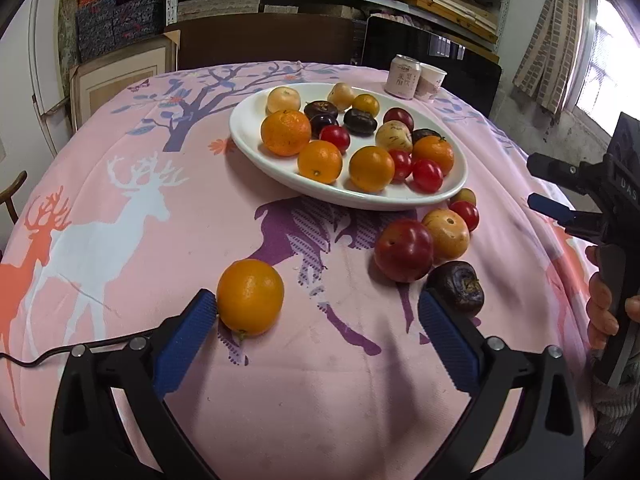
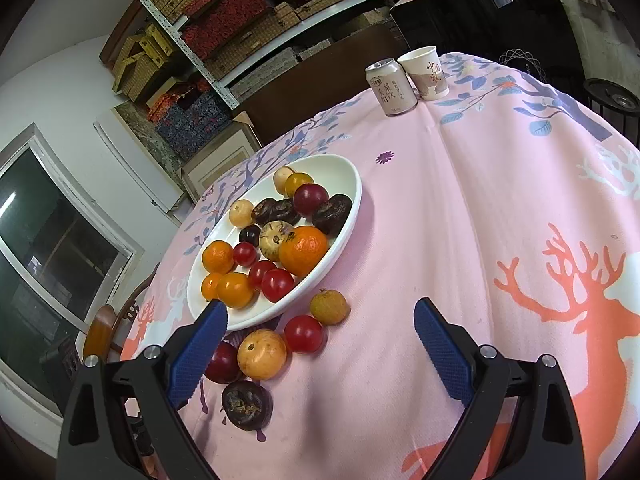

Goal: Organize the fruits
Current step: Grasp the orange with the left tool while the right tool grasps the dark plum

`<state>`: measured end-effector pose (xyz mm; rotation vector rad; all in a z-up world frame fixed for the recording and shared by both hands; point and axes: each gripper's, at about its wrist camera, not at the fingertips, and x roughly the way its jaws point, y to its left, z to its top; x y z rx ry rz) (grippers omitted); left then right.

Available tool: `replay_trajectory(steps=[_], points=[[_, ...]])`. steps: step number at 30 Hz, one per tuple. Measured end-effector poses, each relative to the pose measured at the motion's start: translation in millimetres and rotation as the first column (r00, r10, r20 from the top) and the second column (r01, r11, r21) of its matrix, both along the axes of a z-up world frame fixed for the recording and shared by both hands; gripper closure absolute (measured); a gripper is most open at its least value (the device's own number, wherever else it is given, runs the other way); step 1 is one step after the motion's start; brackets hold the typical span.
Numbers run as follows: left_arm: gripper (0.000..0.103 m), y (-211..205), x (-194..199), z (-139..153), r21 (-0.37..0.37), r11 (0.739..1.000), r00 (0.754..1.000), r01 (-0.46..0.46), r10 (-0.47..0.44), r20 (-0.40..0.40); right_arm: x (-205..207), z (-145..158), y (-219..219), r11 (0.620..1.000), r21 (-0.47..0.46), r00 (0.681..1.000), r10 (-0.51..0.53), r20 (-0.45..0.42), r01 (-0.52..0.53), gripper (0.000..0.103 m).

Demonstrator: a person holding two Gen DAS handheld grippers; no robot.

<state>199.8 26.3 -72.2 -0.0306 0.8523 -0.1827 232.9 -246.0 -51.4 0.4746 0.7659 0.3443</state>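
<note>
I had the left gripper (image 1: 316, 316) low over the pink cloth (image 1: 120, 160), its blue fingers (image 1: 184, 338) spread wide and holding nothing. A loose orange (image 1: 250, 297) lay on the cloth just inside the left finger, touching or nearly touching its tip; I could not tell which. Near the right finger's tip sat a dark wrinkled fruit (image 1: 458, 287), and just beyond it a red plum (image 1: 404, 249) pressed against a tan fruit (image 1: 446, 234), with a cherry tomato (image 1: 466, 214) and a small yellowish fruit (image 1: 463, 197) close to the plate's rim. The white plate (image 1: 248, 136) stood farther back, loaded with oranges, cherry tomatoes, dark fruits and pale ones. Behind it stood a can (image 1: 402, 76) and a paper cup (image 1: 431, 82), side by side. The right gripper (image 2: 320, 320) was also wide open and empty, hovering above the cloth (image 2: 460, 220) beside the plate (image 2: 340, 168); in its own view the left finger (image 2: 200, 348) overlapped the plate's near rim. From the left view I saw it at the frame's right edge, held in a hand (image 1: 604, 300). In the right view the same loose cluster lay between the plate and the fingers: plum (image 2: 222, 362), tan fruit (image 2: 262, 354), tomato (image 2: 303, 334), yellowish fruit (image 2: 330, 306) and dark fruit (image 2: 247, 404).
</note>
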Motion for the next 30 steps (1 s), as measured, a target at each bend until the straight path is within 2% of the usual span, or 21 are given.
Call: replay_trajectory(steps=[6,8,9,12,15,19,21,22,25,28,30], points=[[0.016,4.0,2.9,-3.1,0.039,0.998,0.999,-0.046,0.046,-0.005,0.7,-2.9,0.4,1.000,0.002,1.000,0.001,-0.013,-0.001,0.008],[0.030,8.9,3.5,-3.3,0.047,0.997,0.998,-0.069,0.069,-0.006,0.5,-2.9,0.7,1.000,0.003,1.000,0.000,-0.009,0.000,0.008],[0.033,12.9,4.6,-4.1,0.042,0.996,0.997,-0.082,0.082,-0.013,0.7,-3.4,1.1,1.000,0.003,1.000,0.001,-0.009,-0.001,0.008],[0.035,19.0,6.8,-5.2,0.014,0.996,0.995,-0.094,0.094,-0.028,0.8,-3.7,2.1,1.000,0.002,1.000,0.007,-0.014,-0.007,0.008],[0.038,17.0,6.9,-5.6,0.029,0.995,0.995,-0.094,0.094,-0.024,0.1,-2.5,3.4,1.000,-0.004,1.000,0.011,-0.009,-0.011,0.008],[0.050,18.3,12.4,-8.5,0.044,0.994,0.994,-0.102,0.104,-0.038,-2.7,-1.6,8.1,0.999,-0.016,1.000,0.031,0.003,-0.031,0.008],[0.061,21.9,15.8,-9.9,0.037,0.993,0.993,-0.109,0.111,-0.050,-8.1,0.3,15.0,0.997,-0.040,0.998,0.060,0.023,-0.059,0.008],[0.063,24.3,18.6,-11.1,0.027,0.993,0.992,-0.111,0.113,-0.061,-11.3,1.2,19.5,0.995,-0.055,0.996,0.080,0.033,-0.078,0.008],[0.063,27.2,21.9,-11.0,0.008,0.994,0.991,-0.112,0.113,-0.066,-25.1,1.5,44.7,0.976,-0.158,0.985,0.163,0.059,-0.152,0.008],[0.063,24.1,20.5,-10.7,0.026,0.994,0.992,-0.110,0.111,-0.060,-32.0,0.3,61.1,0.953,-0.225,0.973,0.223,0.058,-0.205,0.009],[0.063,23.0,20.2,-10.7,0.033,0.993,0.992,-0.110,0.111,-0.058,-35.9,-2.4,74.1,0.934,-0.262,0.964,0.263,0.046,-0.243,0.015]])
